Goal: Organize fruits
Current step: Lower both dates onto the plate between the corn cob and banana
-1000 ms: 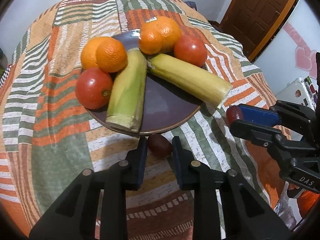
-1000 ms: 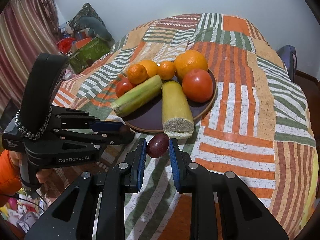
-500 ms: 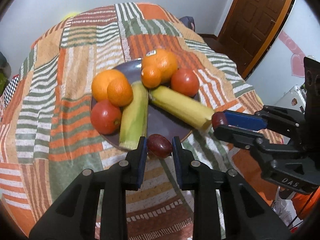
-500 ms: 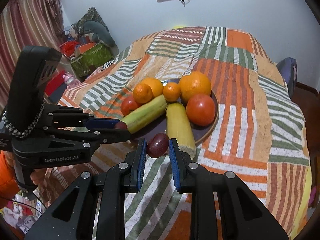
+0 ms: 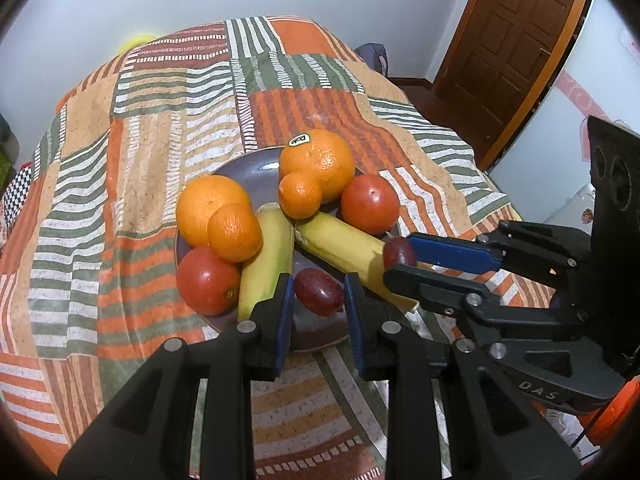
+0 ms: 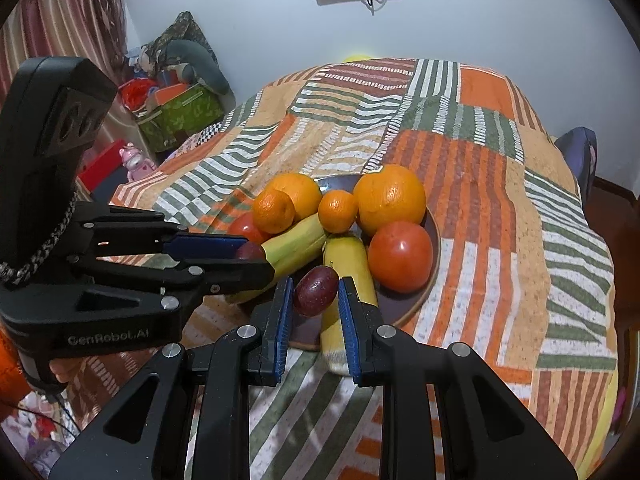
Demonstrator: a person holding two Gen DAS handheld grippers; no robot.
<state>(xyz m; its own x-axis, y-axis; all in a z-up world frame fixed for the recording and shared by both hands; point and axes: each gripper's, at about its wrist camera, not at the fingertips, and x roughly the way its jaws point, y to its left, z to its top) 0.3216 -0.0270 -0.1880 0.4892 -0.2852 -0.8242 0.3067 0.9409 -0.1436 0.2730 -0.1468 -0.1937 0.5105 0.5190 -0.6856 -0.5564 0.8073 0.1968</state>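
Observation:
A dark round plate [image 5: 256, 168] [image 6: 434, 236] on the striped cloth holds oranges [image 5: 320, 160], tomatoes [image 5: 370, 204] and two bananas [image 5: 266, 256]. My left gripper [image 5: 319, 292] is shut on a dark red plum [image 5: 319, 291] and holds it above the plate's near rim, between the bananas. My right gripper [image 6: 313, 292] is shut on a second dark red plum [image 6: 316, 290], also over the plate's near edge. In the left wrist view the right gripper [image 5: 396, 258] comes in from the right with its plum [image 5: 398, 252] by the banana's end.
The patchwork cloth [image 5: 160, 120] covers a round table. A wooden door [image 5: 516, 40] stands at the back right. Boxes and toys [image 6: 172, 108] lie on the floor at the left of the table.
Both grippers have risen and moved forward with their plums, from the cloth in front of the plate to over its near rim.

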